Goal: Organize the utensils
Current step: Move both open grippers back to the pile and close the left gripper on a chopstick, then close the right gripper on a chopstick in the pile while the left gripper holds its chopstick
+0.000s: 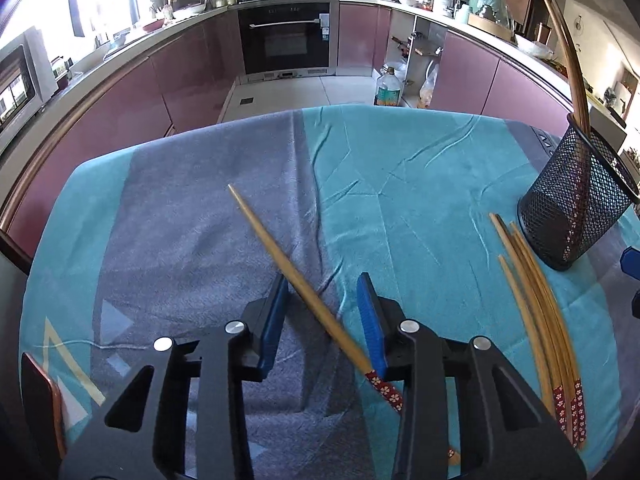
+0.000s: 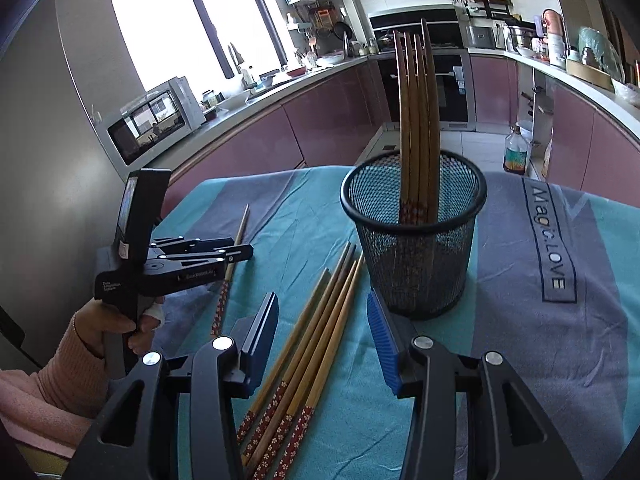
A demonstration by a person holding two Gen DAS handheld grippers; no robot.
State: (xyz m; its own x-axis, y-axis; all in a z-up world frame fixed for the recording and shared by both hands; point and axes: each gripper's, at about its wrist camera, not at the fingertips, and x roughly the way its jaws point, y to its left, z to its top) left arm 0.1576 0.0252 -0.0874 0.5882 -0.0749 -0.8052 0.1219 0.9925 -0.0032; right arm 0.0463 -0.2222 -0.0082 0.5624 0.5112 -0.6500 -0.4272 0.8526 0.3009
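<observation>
A single wooden chopstick [image 1: 280, 258] with a red flowered end lies on the towel between the open fingers of my left gripper [image 1: 326, 284]; the jaws are not closed on it. In the right wrist view the left gripper [image 2: 236, 254] hovers just over that chopstick [image 2: 240, 232]. Several loose chopsticks [image 2: 316, 320] lie between the open fingers of my right gripper [image 2: 324, 308], just left of a black mesh cup [image 2: 416, 256] that holds several upright chopsticks [image 2: 416, 120]. The cup [image 1: 576, 208] and loose chopsticks [image 1: 532, 300] also show in the left wrist view.
A teal and grey towel [image 1: 400, 168] covers the table. A dark phone-like object [image 1: 40, 396] lies at the towel's near left corner. Kitchen counters, an oven [image 1: 286, 36] and a microwave [image 2: 156, 120] stand beyond the table's far edge.
</observation>
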